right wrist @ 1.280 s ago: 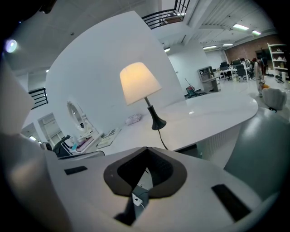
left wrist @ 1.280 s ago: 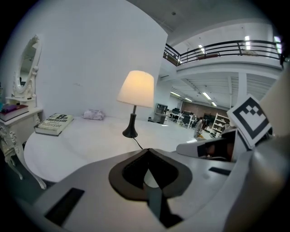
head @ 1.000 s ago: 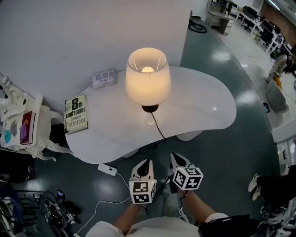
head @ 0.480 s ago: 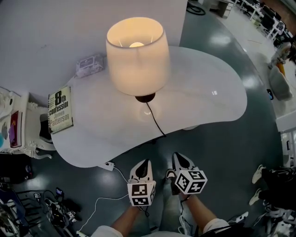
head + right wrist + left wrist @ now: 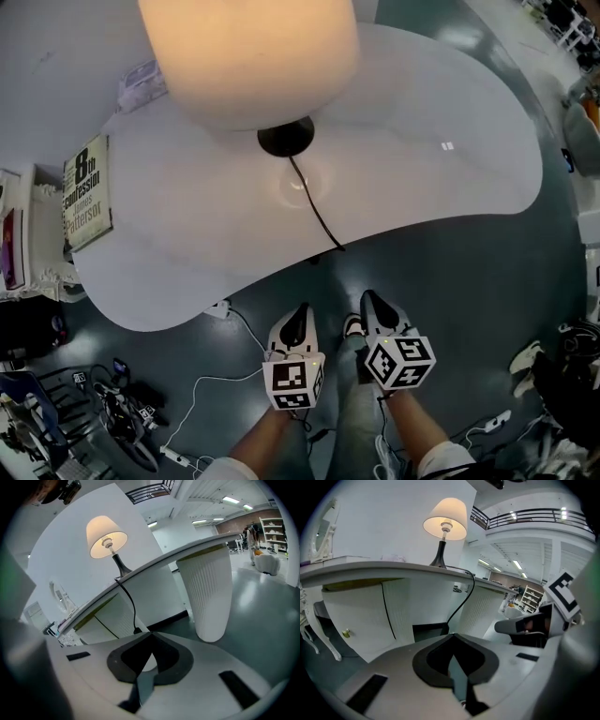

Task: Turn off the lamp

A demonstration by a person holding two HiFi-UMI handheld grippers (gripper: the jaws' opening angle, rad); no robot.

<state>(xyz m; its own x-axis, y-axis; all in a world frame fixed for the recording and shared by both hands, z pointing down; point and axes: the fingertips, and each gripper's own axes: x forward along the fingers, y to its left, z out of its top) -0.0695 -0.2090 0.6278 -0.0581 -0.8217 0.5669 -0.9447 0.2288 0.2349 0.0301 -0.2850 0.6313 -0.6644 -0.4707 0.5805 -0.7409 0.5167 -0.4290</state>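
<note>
The lit lamp (image 5: 248, 56) stands on the white tabletop (image 5: 441, 178), toward its far side and roughly midway between its left and right edges, with the glowing cream shade covering most of the black base (image 5: 286, 138). A black cord (image 5: 314, 202) runs from that base across the tabletop to the near edge and drops over it. Both tools are held off the near edge, well apart from the lamp and touching neither it nor the cord. The left gripper (image 5: 300, 311) and the right gripper (image 5: 368, 300) sit side by side over the dark floor (image 5: 469, 309), tips aimed toward the table. Each gripper view looks up at the tabletop's rim from below, with the lamp high above the jaws. In the left gripper view the jaws are pressed together with nothing between them. The right gripper view shows the same: jaws meeting at the tip and gripping nothing. The right gripper view also takes in the table's white ribbed pedestal (image 5: 211, 592). On the tabletop's left edge lies a paperback, "8th Confession" (image 5: 87, 192), flat with its cover up. A clear wrapped tissue pack (image 5: 141, 75) rests at the far-left edge, partly behind the shade. On the floor just under the near edge a white power strip (image 5: 217, 309) lies with a white cable (image 5: 211, 389) trailing from it.
</note>
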